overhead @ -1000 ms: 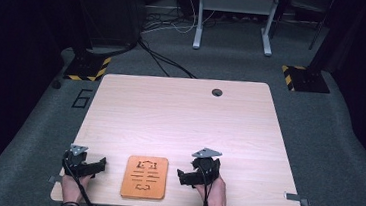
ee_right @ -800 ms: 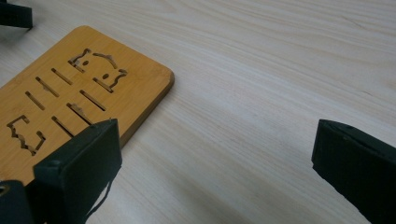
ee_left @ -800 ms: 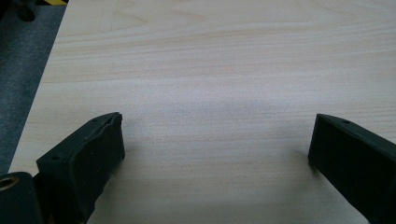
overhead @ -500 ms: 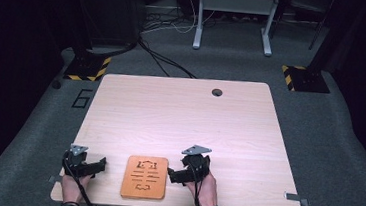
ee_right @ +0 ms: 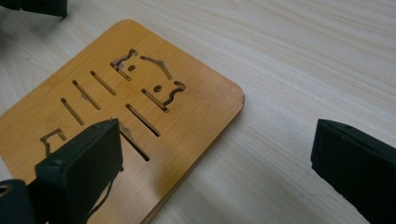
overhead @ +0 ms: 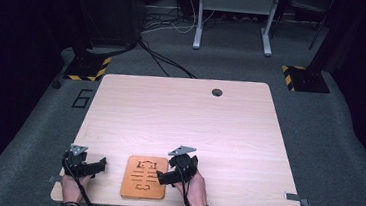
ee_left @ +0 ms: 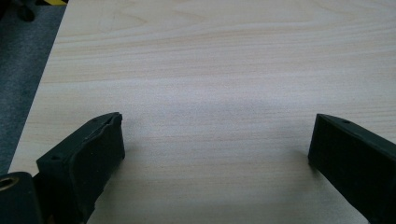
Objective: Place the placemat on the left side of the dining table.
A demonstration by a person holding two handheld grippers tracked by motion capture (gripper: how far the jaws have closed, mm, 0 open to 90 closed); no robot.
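Observation:
A flat orange wooden board (overhead: 144,177) with cut-out slots and shapes lies near the table's front edge, between my two grippers. My right gripper (overhead: 163,177) is open at the board's right edge and angled toward it. In the right gripper view, the right gripper (ee_right: 215,144) has one jaw over the board (ee_right: 196,107) and the other over bare table (ee_right: 303,56), so the board's edge runs between them. My left gripper (overhead: 99,165) sits left of the board, apart from it. The left gripper (ee_left: 215,140) stands open over bare tabletop (ee_left: 210,56).
The light wood table (overhead: 179,118) has a round cable hole (overhead: 216,92) near its far edge. Both hands rest close to the front edge. On the grey floor behind are a metal frame (overhead: 233,17), cables, and two yellow-and-black striped bases (overhead: 86,67).
My right gripper has moved left across the table to the board's right edge and turned toward it. The left gripper and the board have stayed in place.

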